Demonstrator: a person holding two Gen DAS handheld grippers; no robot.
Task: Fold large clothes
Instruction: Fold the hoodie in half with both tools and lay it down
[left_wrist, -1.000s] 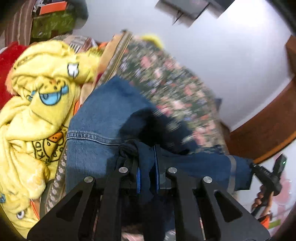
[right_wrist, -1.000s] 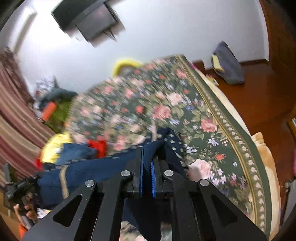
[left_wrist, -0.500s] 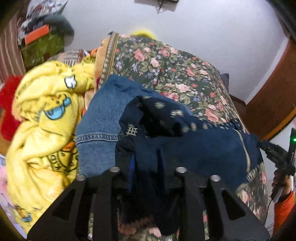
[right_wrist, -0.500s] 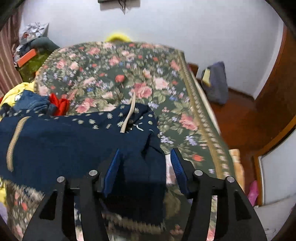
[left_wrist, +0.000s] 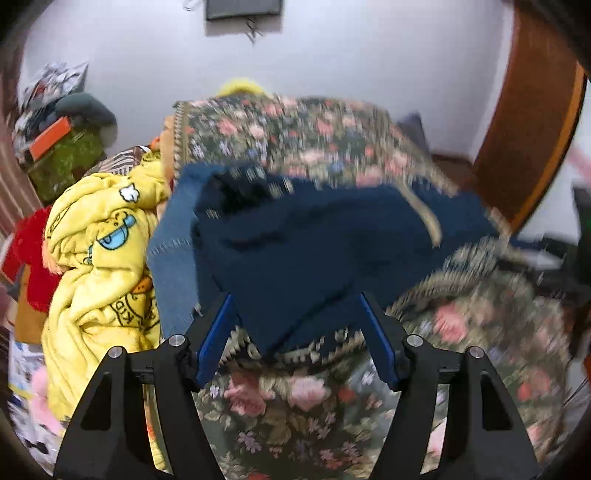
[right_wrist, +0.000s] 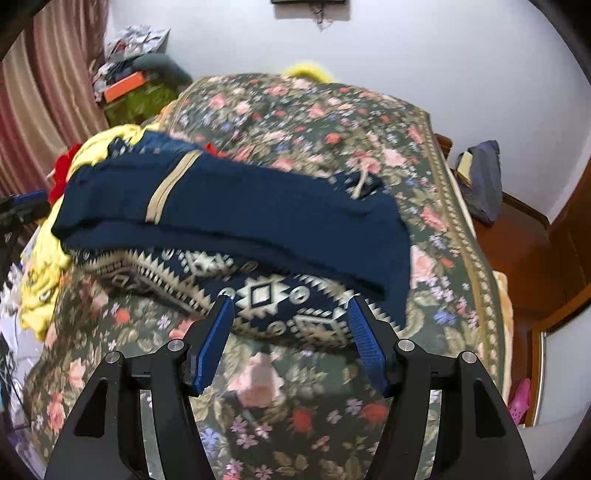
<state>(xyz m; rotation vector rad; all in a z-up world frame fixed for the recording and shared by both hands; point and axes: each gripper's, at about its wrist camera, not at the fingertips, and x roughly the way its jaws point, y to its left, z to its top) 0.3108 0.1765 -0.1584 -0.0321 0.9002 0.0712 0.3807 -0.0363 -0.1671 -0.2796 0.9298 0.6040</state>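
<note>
A dark navy garment (right_wrist: 240, 218) with a cream patterned border and a tan stripe lies folded across the floral bedspread (right_wrist: 332, 118). It also shows in the left wrist view (left_wrist: 314, 251), blurred. My right gripper (right_wrist: 290, 306) is open and empty, just short of the garment's patterned near edge. My left gripper (left_wrist: 295, 306) is open and empty, with the garment's near left corner lying between its fingers. Blue denim jeans (left_wrist: 173, 243) lie under the garment's left end.
A crumpled yellow printed blanket (left_wrist: 96, 266) and red fabric (left_wrist: 29, 251) lie left of the jeans. A green box with an orange box on it (left_wrist: 62, 155) stands at the back left. A dark bag (right_wrist: 480, 177) sits on the wooden floor at the right.
Both grippers opened and let go of the navy garment, which now lies folded on the bed. Both have pulled back from it.
</note>
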